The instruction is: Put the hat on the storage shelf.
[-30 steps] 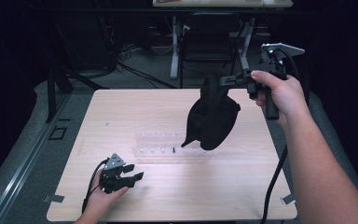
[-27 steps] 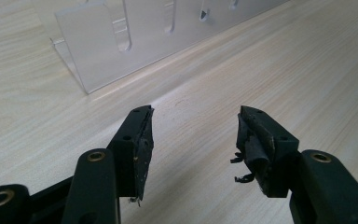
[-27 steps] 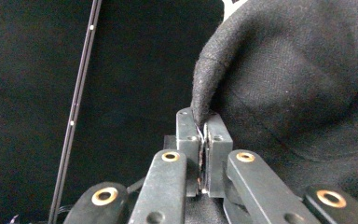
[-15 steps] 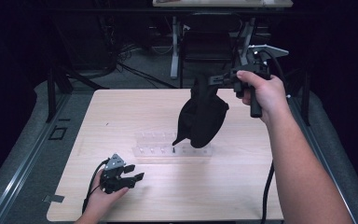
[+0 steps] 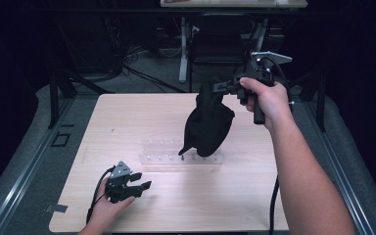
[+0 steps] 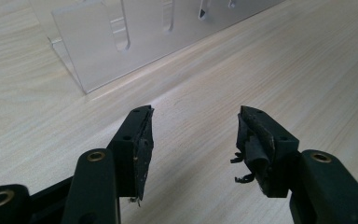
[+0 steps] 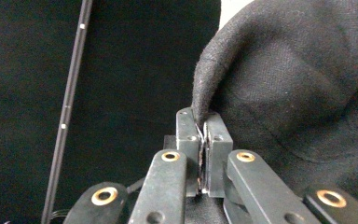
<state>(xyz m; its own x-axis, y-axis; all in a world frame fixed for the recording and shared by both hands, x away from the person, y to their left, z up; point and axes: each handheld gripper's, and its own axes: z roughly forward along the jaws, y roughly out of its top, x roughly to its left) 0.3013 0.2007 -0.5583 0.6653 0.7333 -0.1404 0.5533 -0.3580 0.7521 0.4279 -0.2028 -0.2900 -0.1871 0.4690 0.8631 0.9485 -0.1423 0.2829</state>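
Cloth, black and bunched [image 5: 206, 125], hangs from the right gripper [image 5: 219, 88] above the far middle of the table [image 5: 127, 122], its lowest fold dangling over a clear plastic rack [image 5: 166, 157] without plainly touching it. What sort of garment or bag the cloth is cannot be made out, as its folds hide its shape, and it covers the right part of the rack. In the right gripper view the jaws are clamped tight on a thin pinch of the cloth's edge [image 7: 205, 100], while the rest of the fabric runs out of the picture at right and top. One rack stands on the table; its small slots are too faint from above to count, and the left gripper view cuts it off, showing one corner [image 6: 116, 42]. The left gripper [image 5: 139, 181] rests low near the table's front left corner, jaws spread apart with nothing between them, frayed padding [image 6: 254, 144] peeling from one. Two grippers, one cloth and one rack are in sight.
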